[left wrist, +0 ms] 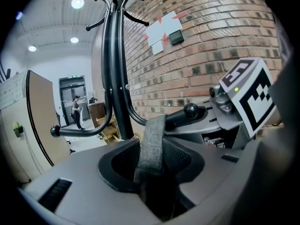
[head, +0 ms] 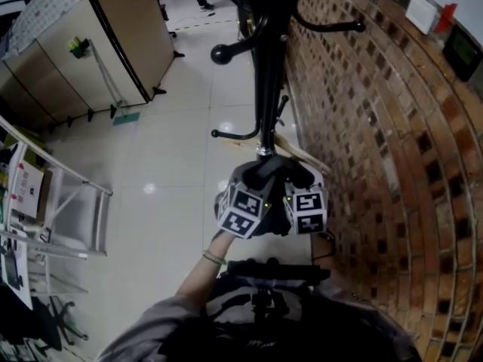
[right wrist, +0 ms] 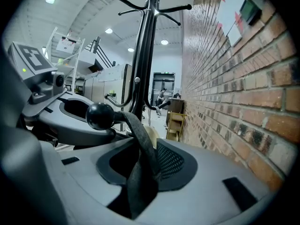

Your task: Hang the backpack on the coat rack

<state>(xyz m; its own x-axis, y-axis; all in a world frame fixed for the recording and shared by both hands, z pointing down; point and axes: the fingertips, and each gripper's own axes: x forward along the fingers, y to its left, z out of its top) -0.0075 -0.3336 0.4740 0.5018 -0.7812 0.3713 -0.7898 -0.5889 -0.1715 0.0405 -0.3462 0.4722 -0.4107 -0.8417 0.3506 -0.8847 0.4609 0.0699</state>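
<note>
The black coat rack (head: 268,66) stands against the brick wall. One of its low hooks ends in a ball (left wrist: 190,110), also seen in the right gripper view (right wrist: 99,116). The backpack's grey strap (left wrist: 152,144) is looped over that hook. The dark backpack (head: 256,308) hangs below both grippers, close to the person. My left gripper (left wrist: 152,161) is open, with the strap lying loose between its jaws. My right gripper (right wrist: 140,172) is shut on the strap (right wrist: 140,135), which runs taut up to the hook. The two grippers sit side by side at the pole (head: 253,179) (head: 298,176).
The brick wall (head: 392,164) runs close along the right. A beige partition (head: 98,44) stands at the back left and a metal frame (head: 68,202) at the left. A yellow wooden stand (right wrist: 174,123) sits beyond the rack. A person (left wrist: 76,110) stands far off.
</note>
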